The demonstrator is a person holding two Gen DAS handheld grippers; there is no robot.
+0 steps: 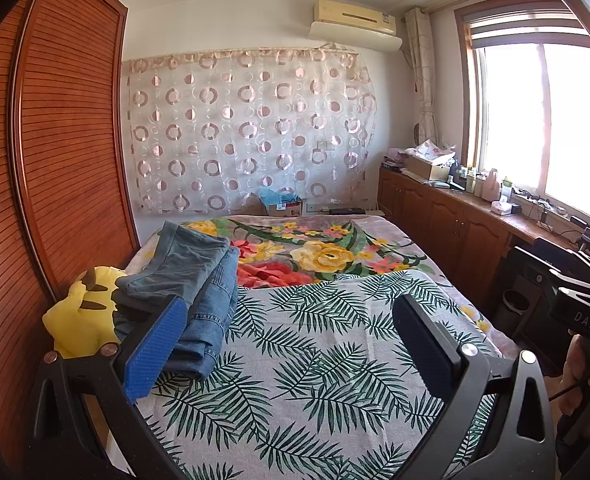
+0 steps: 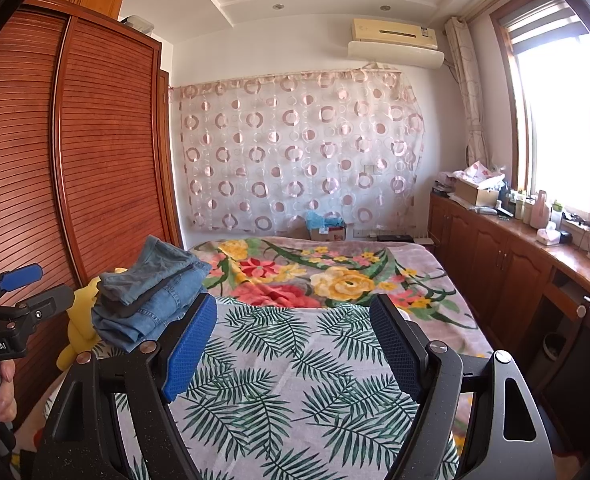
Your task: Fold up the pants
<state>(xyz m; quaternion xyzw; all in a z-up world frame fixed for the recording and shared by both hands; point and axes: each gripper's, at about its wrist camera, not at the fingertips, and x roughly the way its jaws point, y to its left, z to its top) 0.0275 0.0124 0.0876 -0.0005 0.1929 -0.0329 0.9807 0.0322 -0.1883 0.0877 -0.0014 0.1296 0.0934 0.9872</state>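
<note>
Both the left claw and right claw hung wide and empty over the bed, while the soft, heavy denim pants, stacked at its left edge, looked best gripped by the thick waistband.

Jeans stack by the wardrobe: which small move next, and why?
Probably swing the open left gripper left toward the folded jeans stack. Both grippers are empty, the right gripper open too, and no pants lie on the leaf-print cloth.
</note>
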